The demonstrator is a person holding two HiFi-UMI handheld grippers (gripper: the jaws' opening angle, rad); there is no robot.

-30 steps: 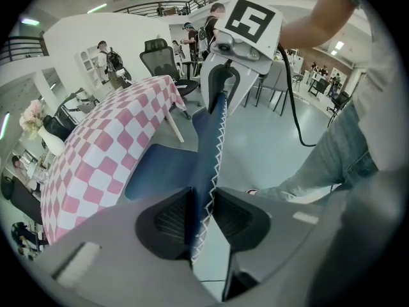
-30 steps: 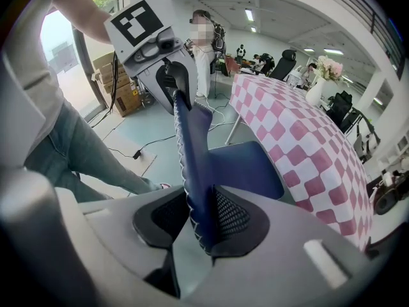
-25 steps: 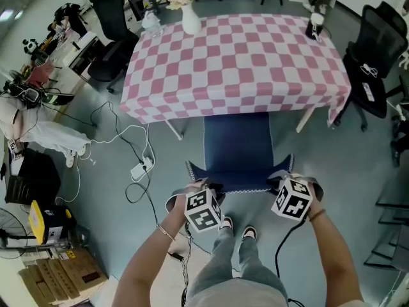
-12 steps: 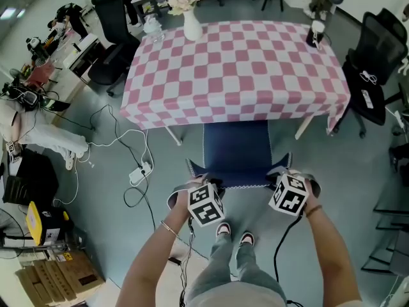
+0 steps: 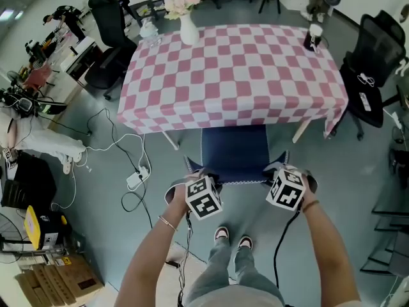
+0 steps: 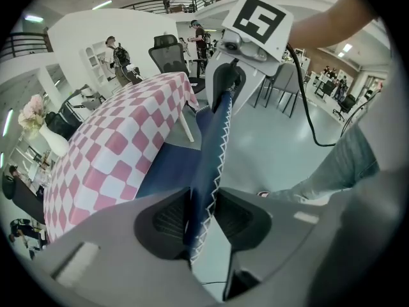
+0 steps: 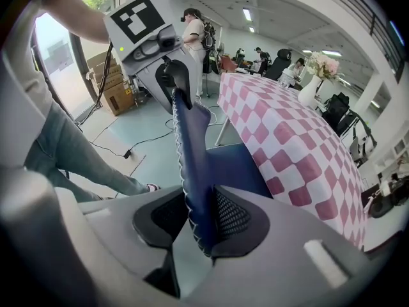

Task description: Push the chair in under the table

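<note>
A blue chair (image 5: 233, 151) stands at the near side of the pink-and-white checked table (image 5: 236, 62), its seat partly under the cloth's edge. My left gripper (image 5: 197, 179) has the left end of the chair's backrest (image 6: 214, 139) between its jaws, which are opening; the pads still touch the fabric. My right gripper (image 5: 283, 171) is shut on the backrest's right end (image 7: 192, 152). In the left gripper view my left gripper (image 6: 203, 213) looks along the backrest to the right gripper (image 6: 225, 82). The right gripper view shows my right gripper (image 7: 201, 219) and the table (image 7: 287, 133) beside it.
A white vase of flowers (image 5: 188, 25) and a small dark object (image 5: 311, 38) stand on the table. Black office chairs (image 5: 377, 53) flank it at right and far left (image 5: 108, 24). A power strip with cables (image 5: 135, 179) lies on the floor at left. The person's feet (image 5: 231, 238) are behind the chair.
The chair has slid further toward the table, with more of its seat under the cloth. Both grippers moved that way with the backrest, and the person's feet stepped forward.
</note>
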